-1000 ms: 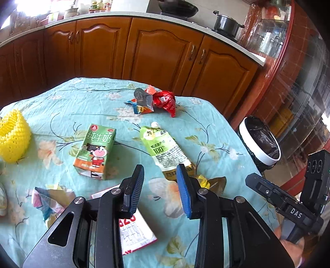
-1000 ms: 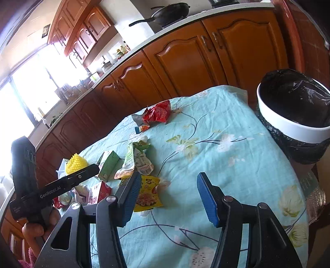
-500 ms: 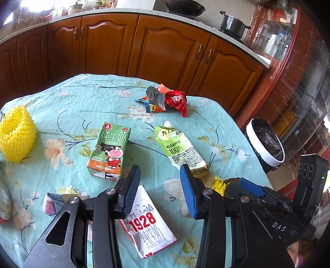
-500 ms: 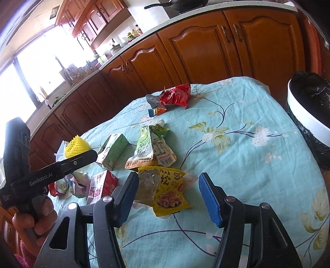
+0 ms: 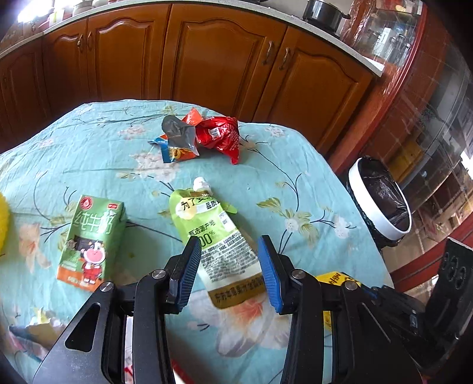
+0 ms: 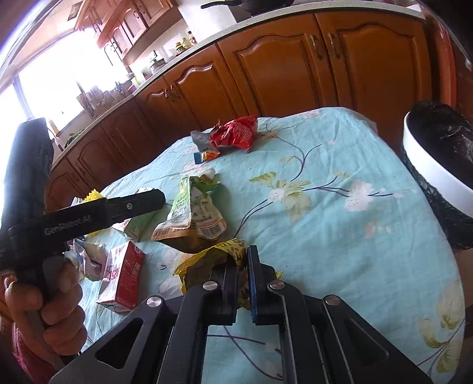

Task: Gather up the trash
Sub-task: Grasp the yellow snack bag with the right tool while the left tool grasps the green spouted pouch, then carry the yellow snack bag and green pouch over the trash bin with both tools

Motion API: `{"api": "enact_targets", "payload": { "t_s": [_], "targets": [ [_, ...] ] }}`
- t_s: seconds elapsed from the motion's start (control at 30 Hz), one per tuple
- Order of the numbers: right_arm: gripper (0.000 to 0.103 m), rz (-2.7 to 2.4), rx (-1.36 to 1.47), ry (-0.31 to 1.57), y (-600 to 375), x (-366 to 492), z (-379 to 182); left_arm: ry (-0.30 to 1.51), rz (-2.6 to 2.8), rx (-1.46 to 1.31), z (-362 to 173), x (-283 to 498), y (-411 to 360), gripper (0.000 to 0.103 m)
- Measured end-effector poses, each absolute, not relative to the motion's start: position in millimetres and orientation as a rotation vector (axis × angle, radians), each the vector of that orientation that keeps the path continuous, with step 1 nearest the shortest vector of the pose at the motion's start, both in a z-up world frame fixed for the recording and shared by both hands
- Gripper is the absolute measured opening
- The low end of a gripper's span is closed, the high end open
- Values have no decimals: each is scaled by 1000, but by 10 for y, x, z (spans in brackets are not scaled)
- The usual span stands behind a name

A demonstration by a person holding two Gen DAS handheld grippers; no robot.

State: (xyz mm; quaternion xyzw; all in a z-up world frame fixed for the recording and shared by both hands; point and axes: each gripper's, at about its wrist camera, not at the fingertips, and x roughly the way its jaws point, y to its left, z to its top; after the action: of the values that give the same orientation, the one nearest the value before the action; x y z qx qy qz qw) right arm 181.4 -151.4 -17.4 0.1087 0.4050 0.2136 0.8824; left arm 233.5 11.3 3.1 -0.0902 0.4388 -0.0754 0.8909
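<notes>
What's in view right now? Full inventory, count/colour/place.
green pouch: 1, green with white spout, table centre, between the left gripper's open fingers
green milk carton: 1, green and orange, lying left of the pouch
red milk carton: 1, red and white, near table edge
yellow wrapper: 1, yellow, pinched in the right gripper
red wrapper: 1, red, far side of table
grey and orange wrapper: 1, touching the red one
yellow foam net: 1, far left, mostly hidden
tablecloth: 1, teal floral
trash bin: 1, white rim, black liner, beside table
pot: 1, dark, on counter
cabinets: brown wood, behind table
left gripper: open
right gripper: shut on wrapper
hand: 1, holding left gripper's handle
</notes>
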Motion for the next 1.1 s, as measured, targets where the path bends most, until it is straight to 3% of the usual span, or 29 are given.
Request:
{"api": "enact_targets", "payload": {
  "t_s": [0.07, 0.13, 0.5, 1.1],
  "targets": [
    [5, 429, 243, 835, -1627, 1830, -152, 940, -143, -172, -43, 2459, 49, 38],
    [5, 415, 260, 828, -1735, 1842, -140, 967, -131, -165, -125, 2547, 20, 29],
    [5, 391, 335, 803, -2071, 1887, -124, 890, -108, -71, -64, 2389, 16, 3],
    [2, 331, 351, 734, -2403, 1845, 73, 792, -264, -68, 370, 2218, -517, 2]
  ]
}}
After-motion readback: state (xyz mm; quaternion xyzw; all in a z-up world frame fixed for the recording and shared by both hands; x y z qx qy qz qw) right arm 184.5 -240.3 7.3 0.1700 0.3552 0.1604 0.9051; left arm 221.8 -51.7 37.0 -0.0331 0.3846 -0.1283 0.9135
